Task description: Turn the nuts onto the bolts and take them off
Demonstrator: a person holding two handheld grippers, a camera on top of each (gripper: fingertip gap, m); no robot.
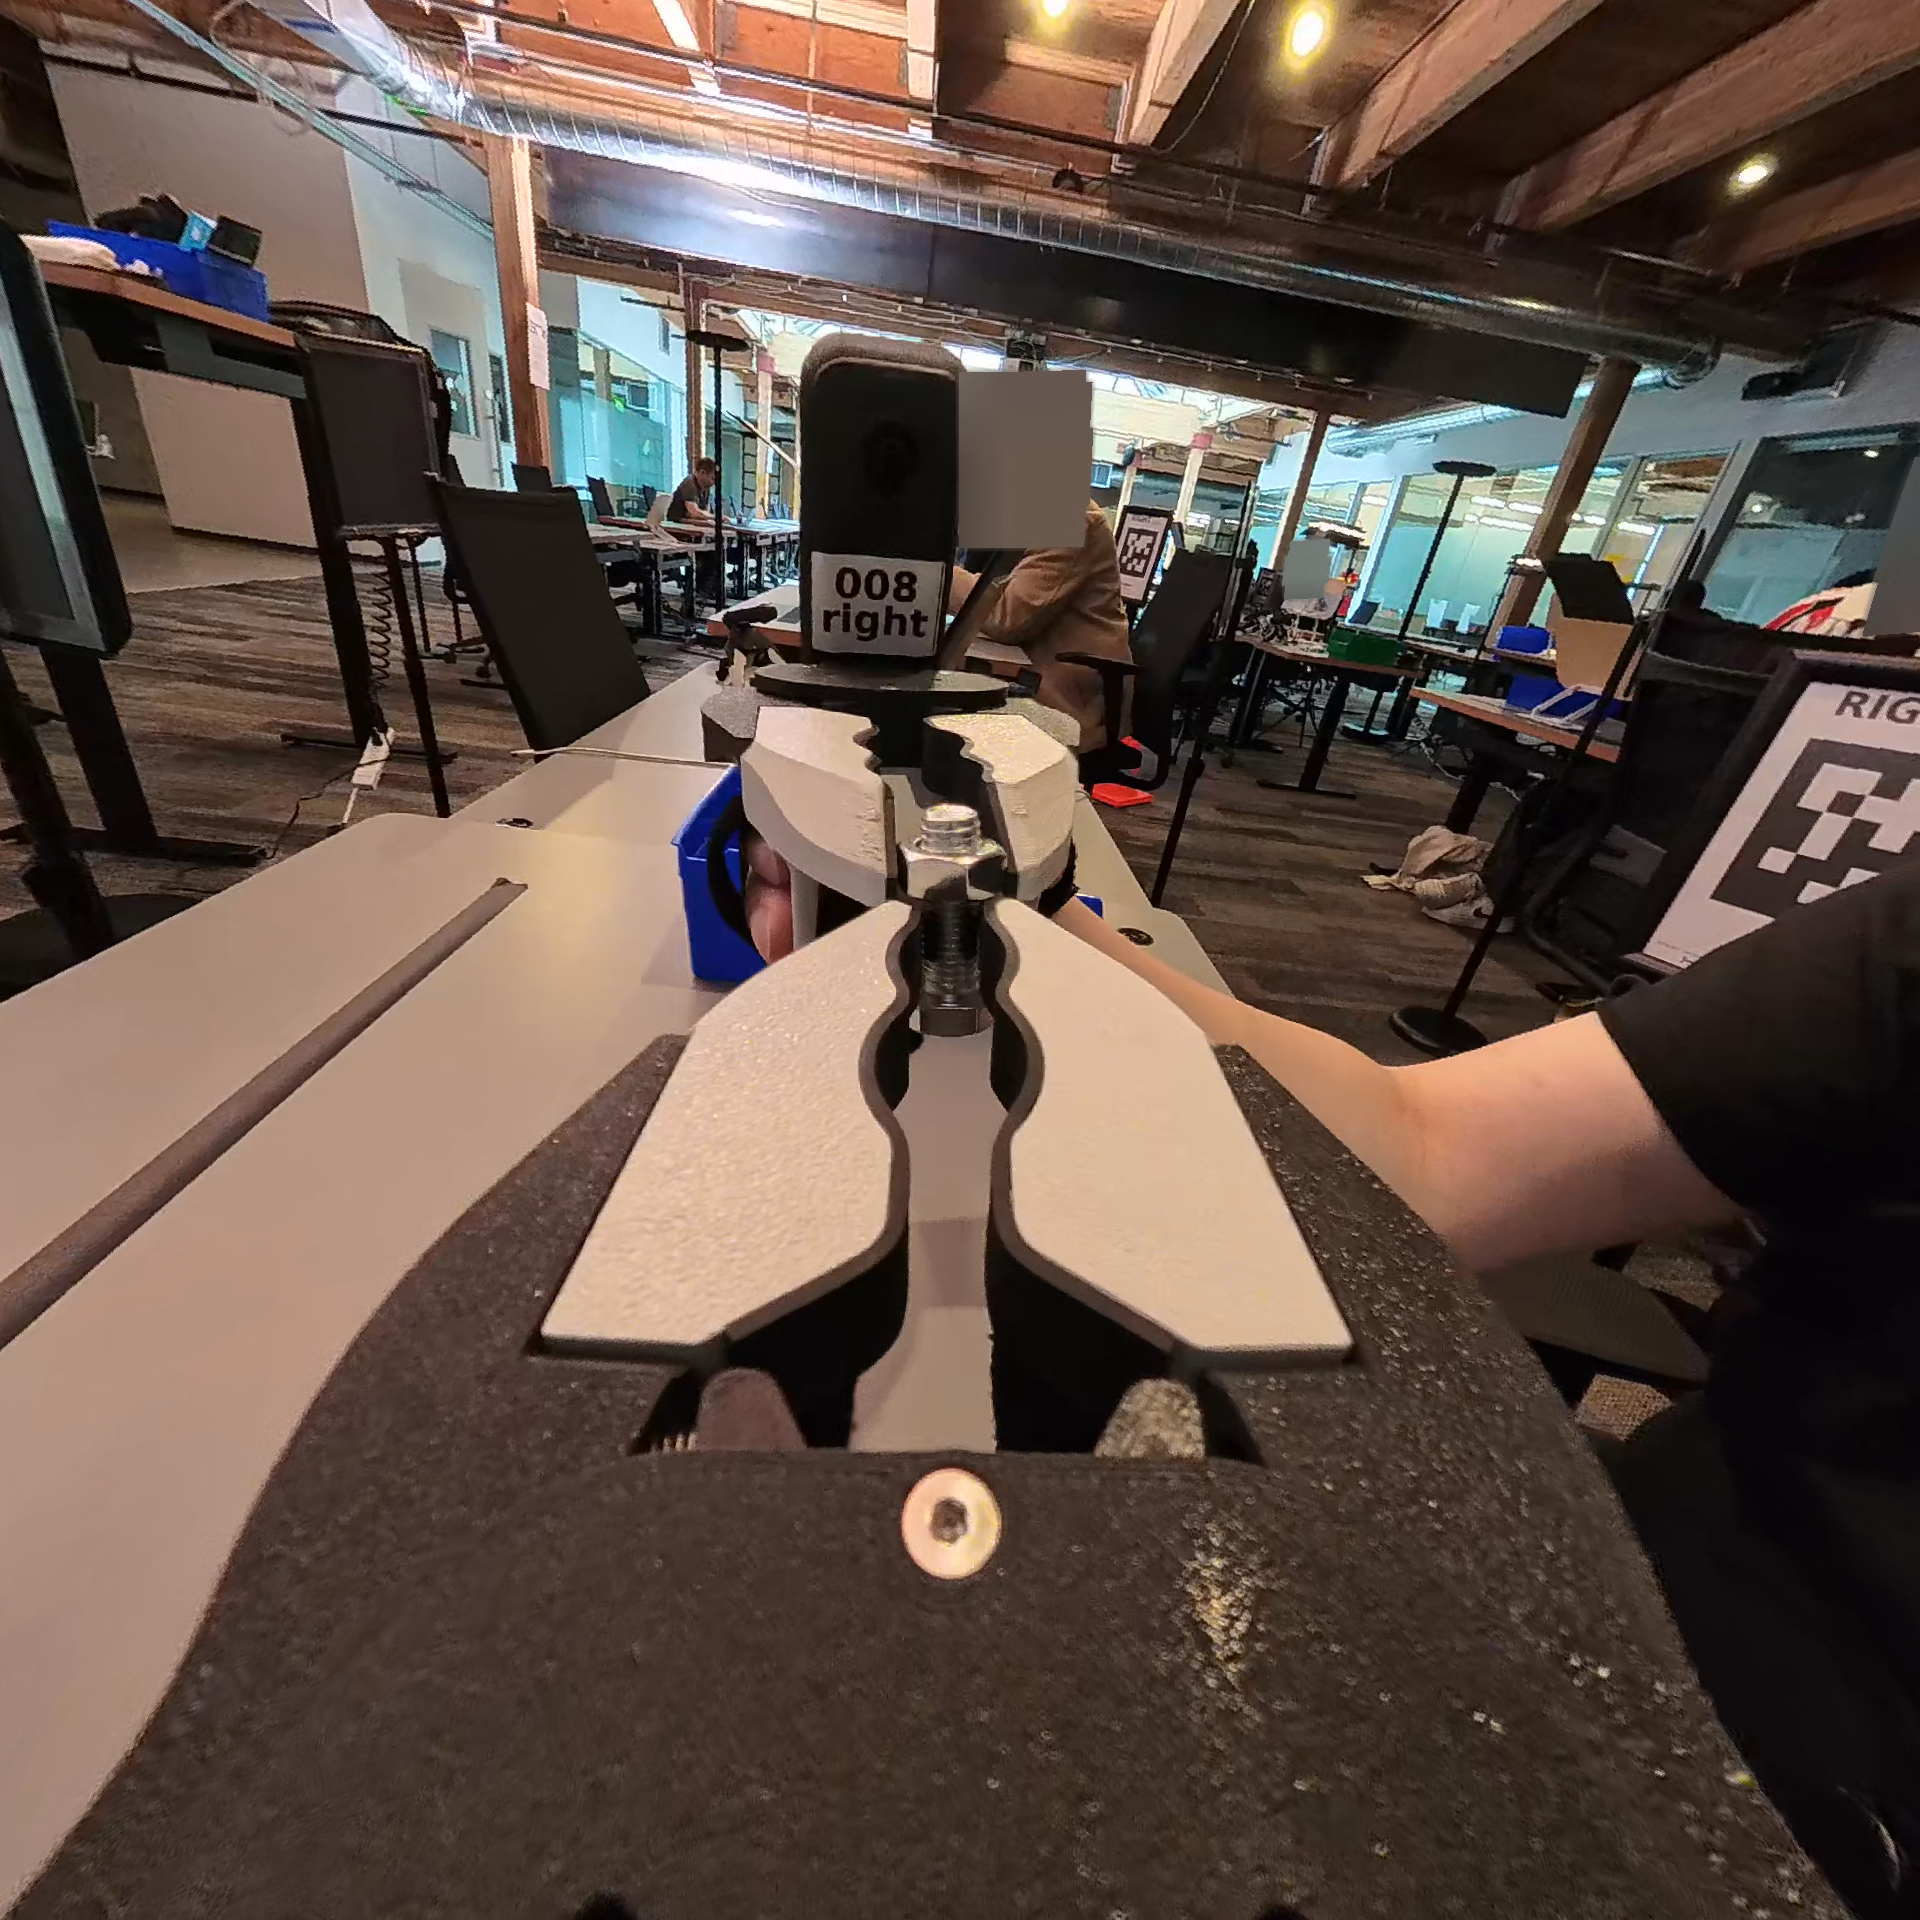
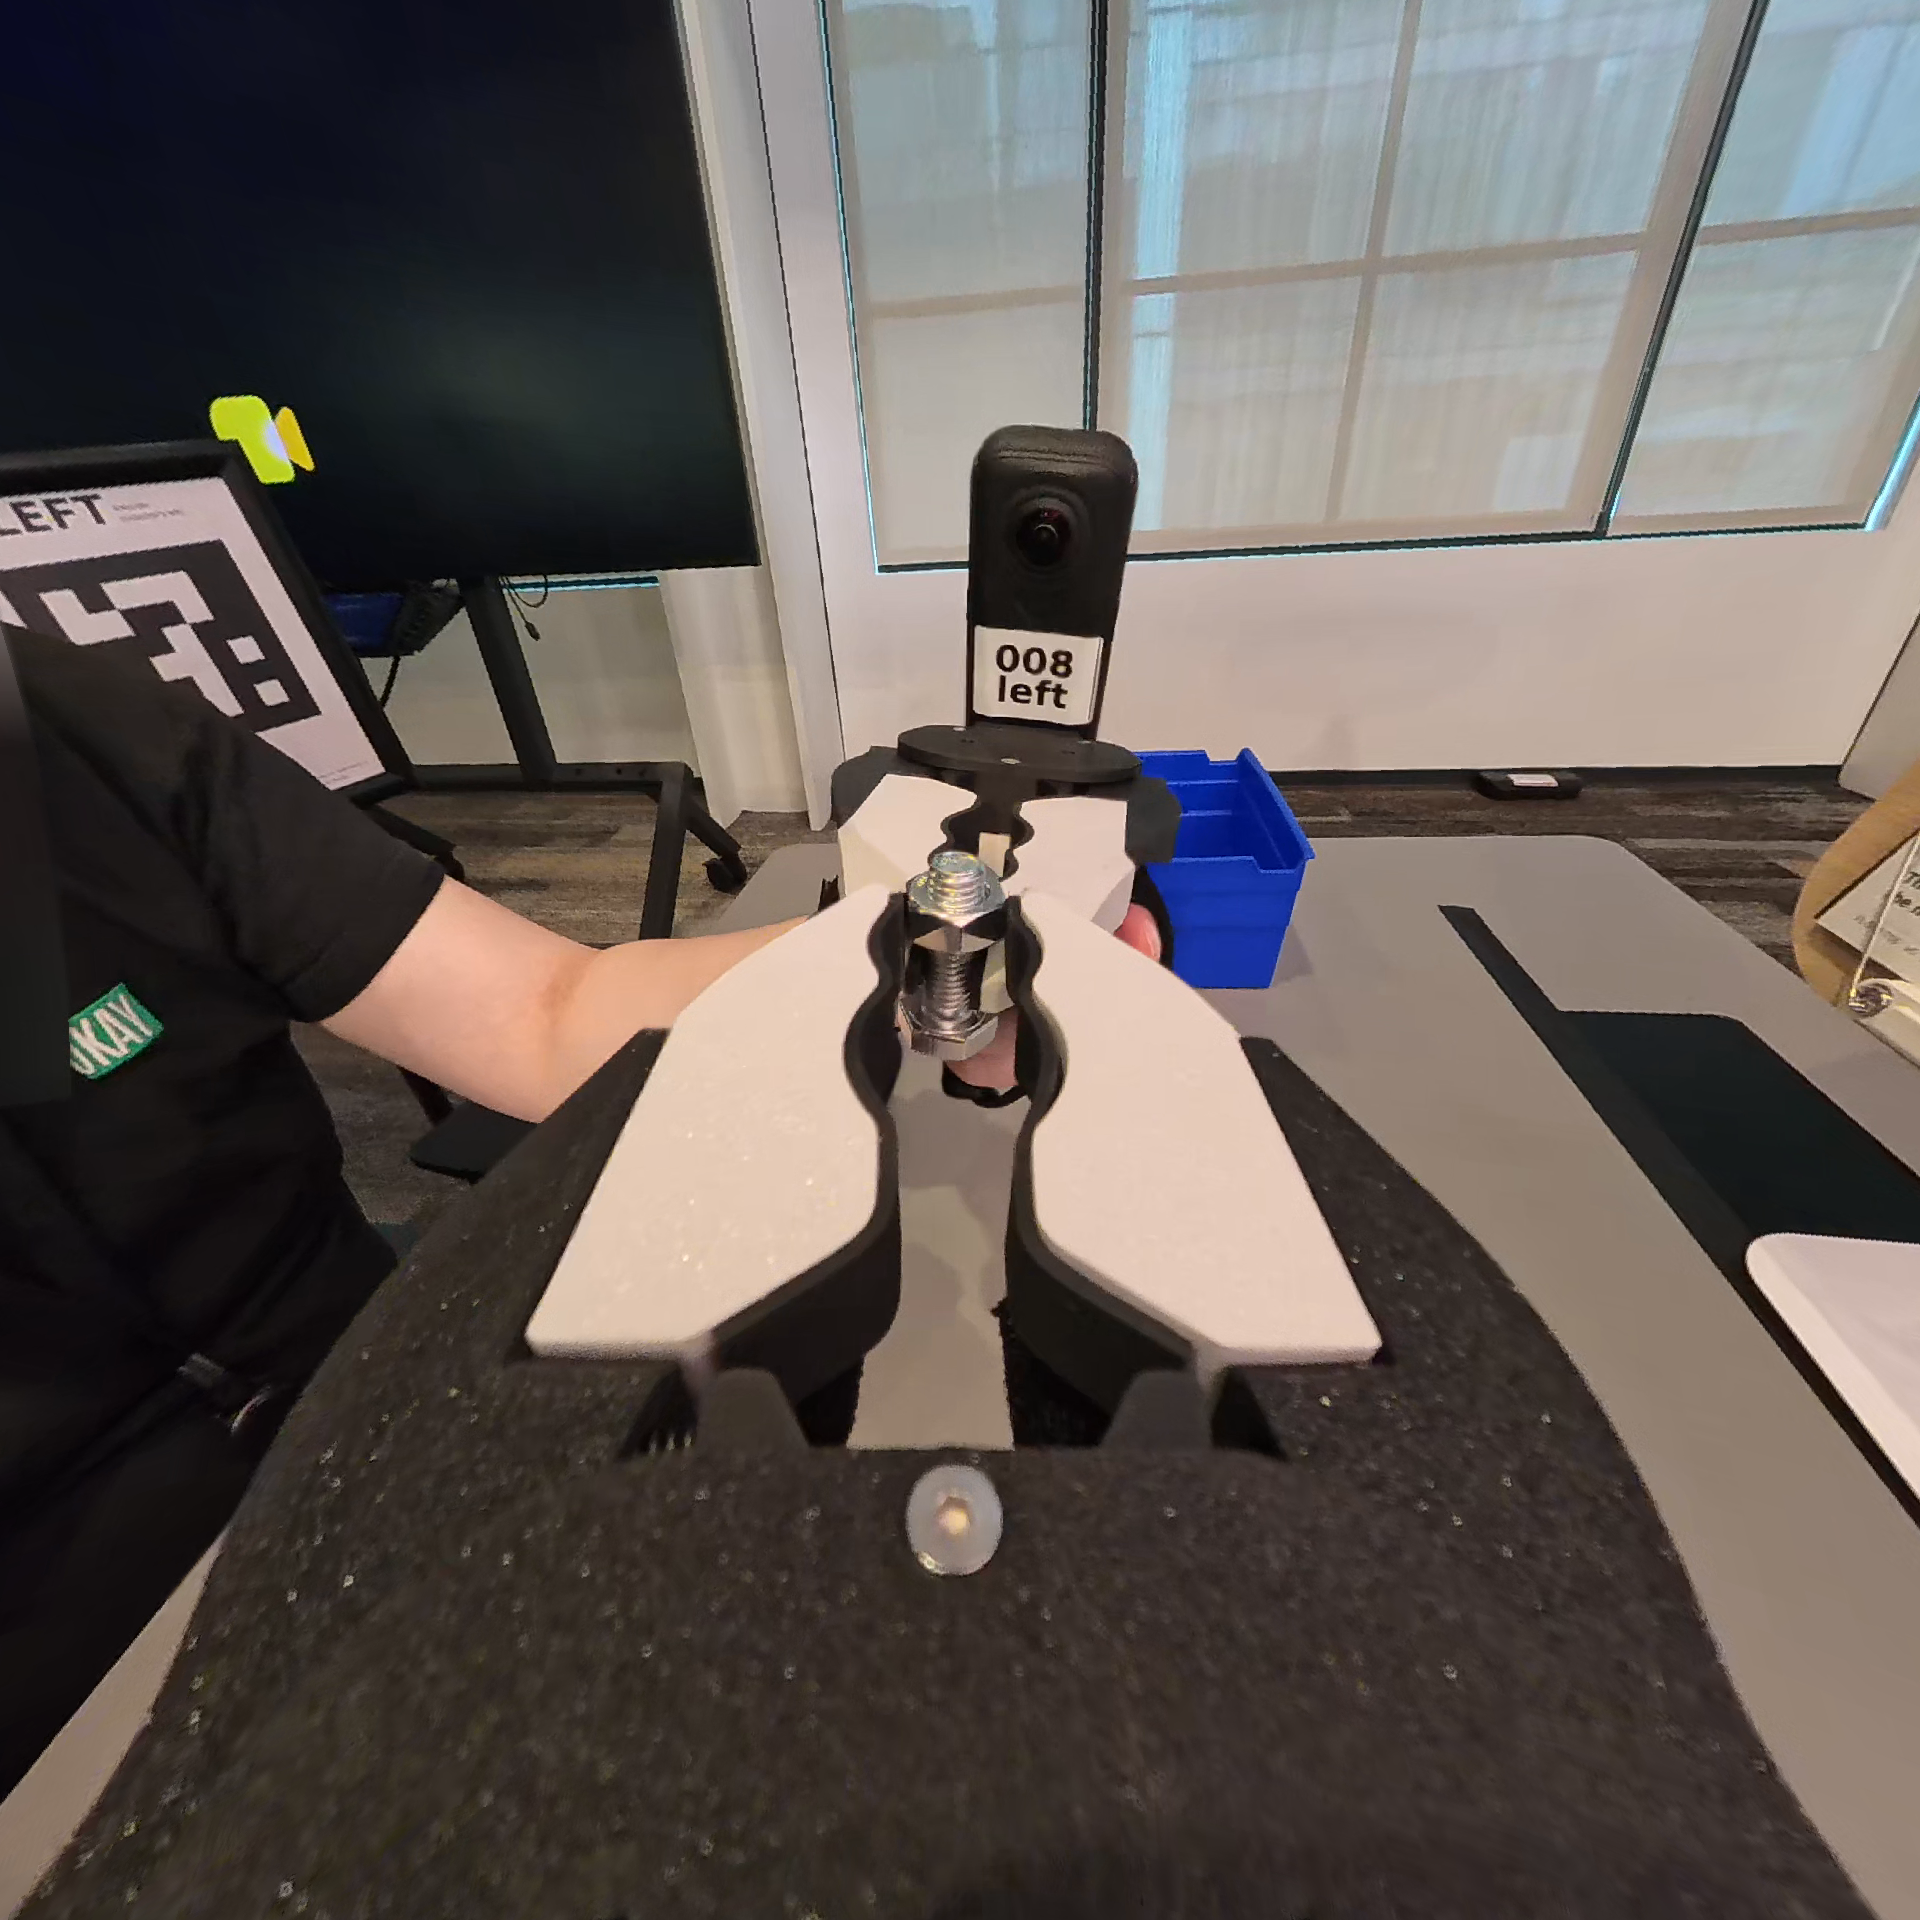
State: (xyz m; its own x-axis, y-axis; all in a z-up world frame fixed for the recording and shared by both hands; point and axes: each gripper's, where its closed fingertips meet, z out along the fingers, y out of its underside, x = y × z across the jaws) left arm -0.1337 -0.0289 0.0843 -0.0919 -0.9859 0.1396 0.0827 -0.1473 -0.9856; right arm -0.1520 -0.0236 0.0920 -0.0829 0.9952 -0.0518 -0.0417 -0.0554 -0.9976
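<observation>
While both grippers meet nose to nose above the grey table (image 1: 260,1039), one bolt (image 1: 948,961) stands upright between them with a nut (image 1: 951,860) threaded near its top. In the left wrist view, the left gripper (image 1: 951,971) has its white fingers (image 1: 790,1122) pinched on the lower threaded shank, with the bolt's hex head just below the fingertips. Facing it, the right gripper (image 1: 948,831) comes in from the far side at the height of the nut, its fingers closed against the nut's flats. A short stub of thread shows above the nut.

From the right wrist view the same stack appears: the right gripper (image 2: 954,930) pinches the nut (image 2: 954,914), the bolt (image 2: 951,997) runs down from it to its hex head, and the left gripper (image 2: 982,883) sits behind, a fingertip of it pressed to the shank. A hand (image 2: 1138,925) wraps the left gripper's body, and a bare forearm (image 2: 582,997) reaches in from the left. Each gripper carries a black camera (image 2: 1049,540) with a white label on top.

A blue bin (image 2: 1226,862) rests on the table just behind the grippers. A dark slot (image 1: 260,1081) runs along the tabletop to the left. A large dark screen (image 2: 364,260) stands behind, beside a window.
</observation>
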